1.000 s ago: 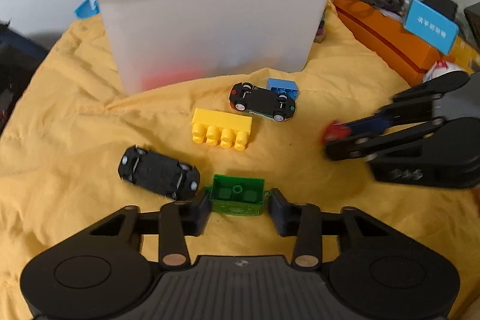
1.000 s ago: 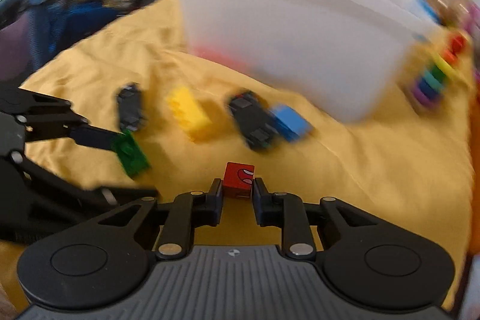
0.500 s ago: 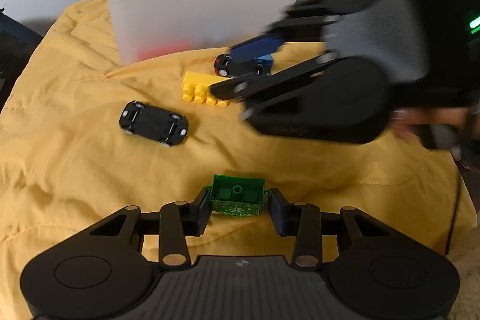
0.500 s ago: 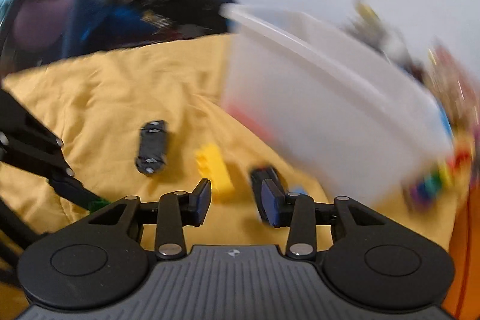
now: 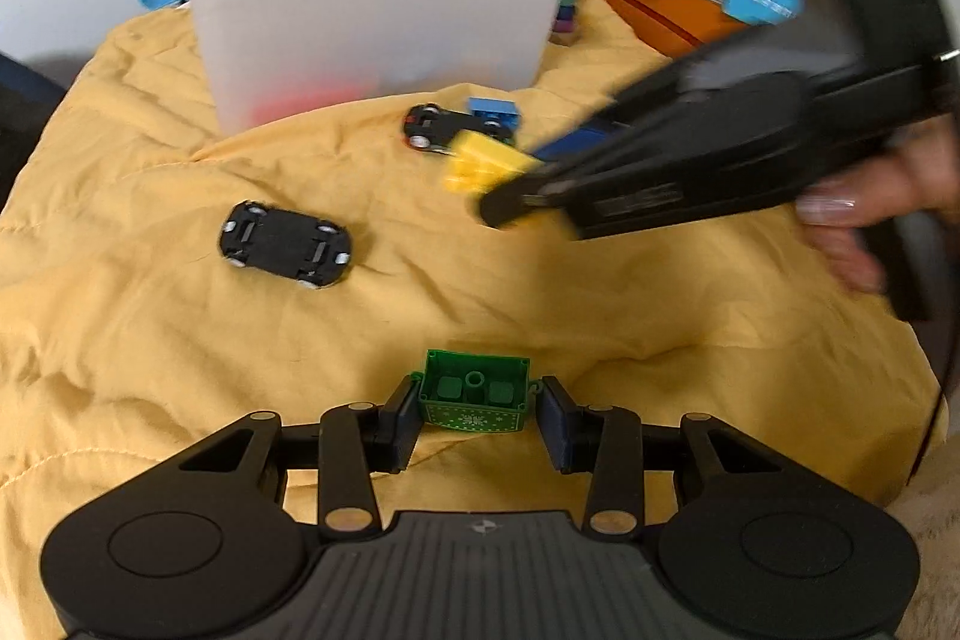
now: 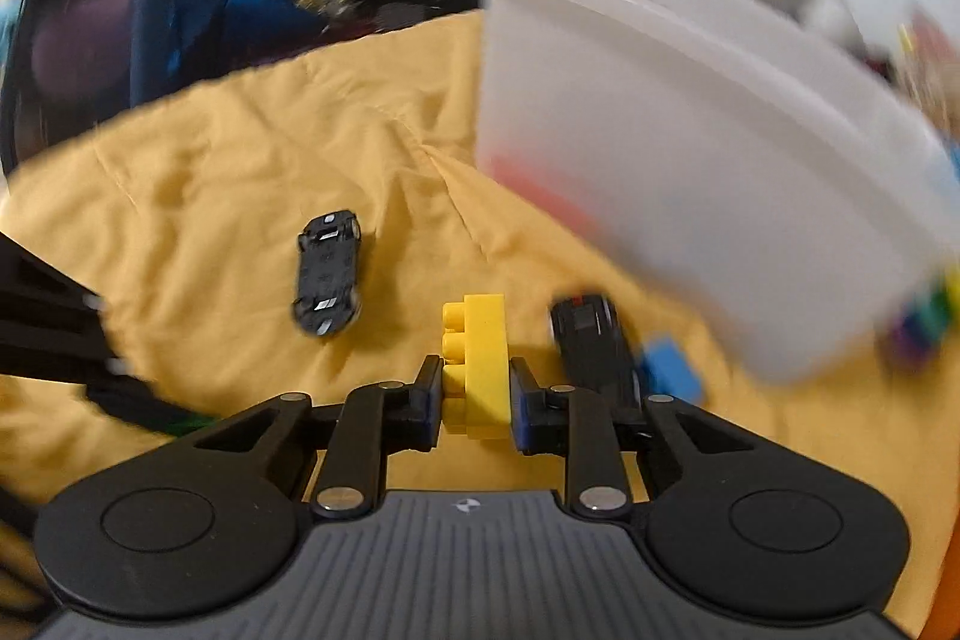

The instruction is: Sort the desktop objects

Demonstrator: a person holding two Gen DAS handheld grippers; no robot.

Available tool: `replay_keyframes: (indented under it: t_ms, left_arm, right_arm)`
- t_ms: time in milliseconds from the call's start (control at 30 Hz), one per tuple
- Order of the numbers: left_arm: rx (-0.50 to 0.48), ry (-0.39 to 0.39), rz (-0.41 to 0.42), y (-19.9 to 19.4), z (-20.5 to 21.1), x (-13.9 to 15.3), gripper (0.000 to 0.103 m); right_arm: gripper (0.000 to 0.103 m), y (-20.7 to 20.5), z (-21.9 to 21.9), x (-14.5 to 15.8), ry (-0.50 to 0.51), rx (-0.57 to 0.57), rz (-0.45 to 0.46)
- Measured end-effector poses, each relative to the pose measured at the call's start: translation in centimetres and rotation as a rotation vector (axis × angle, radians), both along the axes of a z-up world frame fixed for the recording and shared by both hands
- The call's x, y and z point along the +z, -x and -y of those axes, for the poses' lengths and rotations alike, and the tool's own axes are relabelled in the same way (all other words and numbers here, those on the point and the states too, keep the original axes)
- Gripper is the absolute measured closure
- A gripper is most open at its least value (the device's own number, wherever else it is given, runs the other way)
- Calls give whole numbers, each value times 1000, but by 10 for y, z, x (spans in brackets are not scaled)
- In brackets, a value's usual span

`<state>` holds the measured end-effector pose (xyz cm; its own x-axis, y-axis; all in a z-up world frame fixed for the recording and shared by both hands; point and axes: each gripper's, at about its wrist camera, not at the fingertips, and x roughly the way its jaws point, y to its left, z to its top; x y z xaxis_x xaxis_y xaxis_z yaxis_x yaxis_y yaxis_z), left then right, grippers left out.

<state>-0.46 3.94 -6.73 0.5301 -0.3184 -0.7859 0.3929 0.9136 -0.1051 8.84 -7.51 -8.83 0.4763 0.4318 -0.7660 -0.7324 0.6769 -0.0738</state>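
A: While the count runs left to right, item one: left gripper (image 5: 477,415), at six o'clock in its own view, fingers half spread around a small green hollow plastic block (image 5: 474,394); the near pad looks to touch its left side, a sliver of gap shows on the right. Whether it is truly gripped, I cannot tell.

B: Item two?

A: Black toy car (image 5: 287,244), wheels up, at ten o'clock on the crumpled yellow cloth (image 5: 150,340). Item three: frosted white plastic tub (image 5: 372,4) at twelve o'clock, something red dim inside.

B: And the right side?

A: Right gripper (image 6: 477,391), jaws closing narrow on a yellow studded plastic brick (image 6: 480,358), which sits between the pads. A second black toy car (image 6: 594,340) and a blue plastic block (image 6: 672,370) lie at two o'clock of it, touching each other.

B: Step in hand?

A: Judged: pick-up of the yellow brick. Next move calls for a firm pinch, a lift over the tub's rim, and release; the green block likely follows.
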Motion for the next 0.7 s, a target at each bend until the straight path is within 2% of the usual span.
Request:
replay_keyframes:
  t_ms: [200,300,367,500,633,700]
  left_arm:
    - [-43,-1,5,2,9,1,58]
    - [-41,11,5,0,12,0,58]
    - [-42,1,11,1,15,0,58]
    - [-36,-11,17,3,16,1,58]
    - [-13,-29,31,6,15,3,58]
    - [-4,-30,31,8,14,3,58]
  right_arm:
    - [78,14,73,-2,-203,-240,-326]
    - [78,23,92,-7,-294,-273,-422]
    - [78,26,95,-16,-314,-299,-460]
    - [73,32,97,-13,-302,-317,-417]
    - [65,40,98,-7,-213,-308,-288]
    - [60,42,101,-5,-196,-316,-254]
